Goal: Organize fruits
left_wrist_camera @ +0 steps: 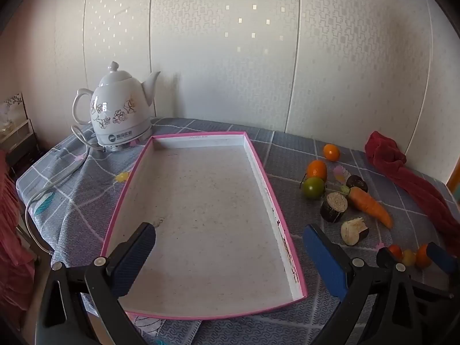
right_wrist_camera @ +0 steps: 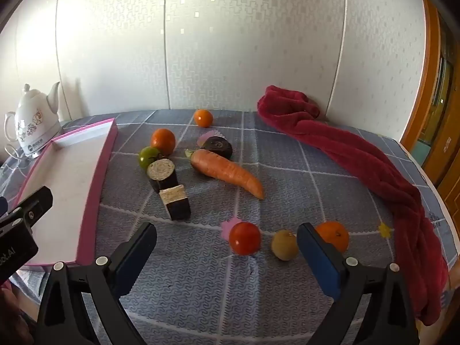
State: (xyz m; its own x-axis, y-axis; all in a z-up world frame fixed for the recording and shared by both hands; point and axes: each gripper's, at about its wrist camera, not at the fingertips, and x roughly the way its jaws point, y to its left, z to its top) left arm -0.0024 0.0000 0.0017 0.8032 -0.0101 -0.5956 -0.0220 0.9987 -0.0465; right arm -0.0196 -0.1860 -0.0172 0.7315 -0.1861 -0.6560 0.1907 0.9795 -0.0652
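Observation:
An empty pink-rimmed tray [left_wrist_camera: 201, 201] lies under my left gripper [left_wrist_camera: 227, 233], whose jaws stand wide open over its near end. Right of the tray sit two oranges [left_wrist_camera: 317, 170], a green tomato [left_wrist_camera: 313, 188], a carrot [left_wrist_camera: 371, 205] and dark eggplant pieces [left_wrist_camera: 334, 207]. My right gripper [right_wrist_camera: 225, 231] is open just above the cloth. A red tomato [right_wrist_camera: 245, 238] and a yellowish fruit [right_wrist_camera: 284, 244] lie between its fingers, untouched. Another orange [right_wrist_camera: 333, 235] sits just behind the right finger. The carrot [right_wrist_camera: 227, 172] and eggplant pieces [right_wrist_camera: 175, 202] are farther ahead.
A white flowered kettle [left_wrist_camera: 120, 109] with its cord stands at the tray's far left corner. A red towel [right_wrist_camera: 359, 155] trails along the right side near the table edge. The tray [right_wrist_camera: 95, 172] borders the fruits on the left. A patterned wall closes the back.

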